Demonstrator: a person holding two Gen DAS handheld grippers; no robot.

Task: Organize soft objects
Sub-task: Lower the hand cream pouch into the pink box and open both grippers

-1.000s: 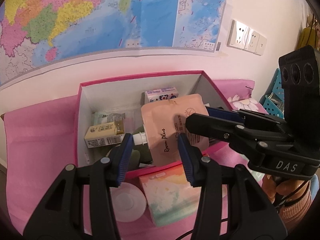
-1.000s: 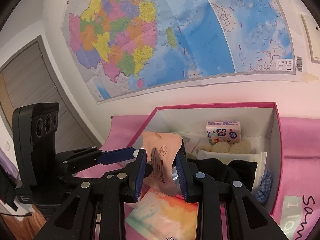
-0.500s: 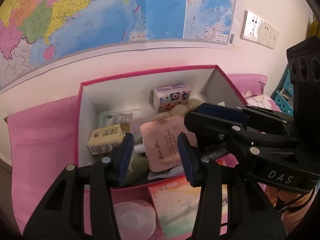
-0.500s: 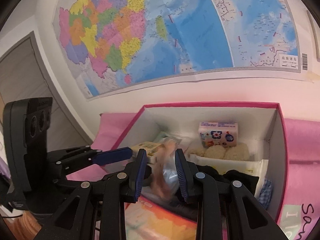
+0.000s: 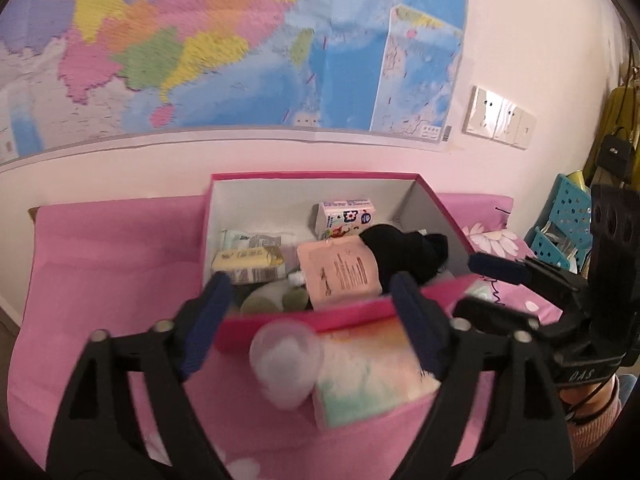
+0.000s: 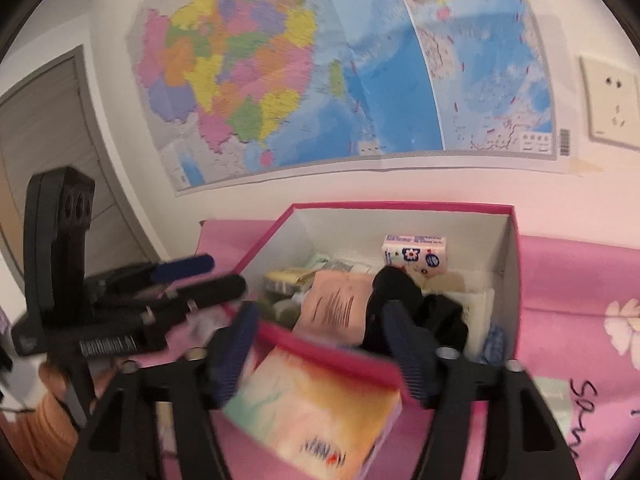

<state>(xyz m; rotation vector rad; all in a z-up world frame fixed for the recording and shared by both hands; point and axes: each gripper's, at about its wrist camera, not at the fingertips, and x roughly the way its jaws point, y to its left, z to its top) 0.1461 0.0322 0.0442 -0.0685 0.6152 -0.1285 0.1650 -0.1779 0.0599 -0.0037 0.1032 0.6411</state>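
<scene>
A pink-rimmed box [image 5: 280, 178] stands on the pink cloth against the wall. Inside lie a peach pouch [image 5: 338, 274], a black cloth [image 5: 404, 250], a flowered tissue pack [image 5: 346, 218] and a yellow carton [image 5: 244, 264]. The pouch also shows in the right wrist view [image 6: 334, 304]. My left gripper [image 5: 308, 320] is open and empty, above the box's near wall. My right gripper [image 6: 320, 348] is open and empty, just in front of the box [image 6: 516, 264]. A pastel tissue pack [image 6: 316, 404] lies before the box, beside a clear round lid [image 5: 286, 364].
A map [image 5: 224, 44] hangs on the wall behind the box. Wall sockets [image 5: 500, 118] sit to the right. A blue basket [image 5: 560, 220] stands at the far right. A grey door [image 6: 44, 152] shows at the left in the right wrist view.
My right gripper has let go of the peach pouch, which now lies in the box. Both grippers have opened wide and drawn back from the box.
</scene>
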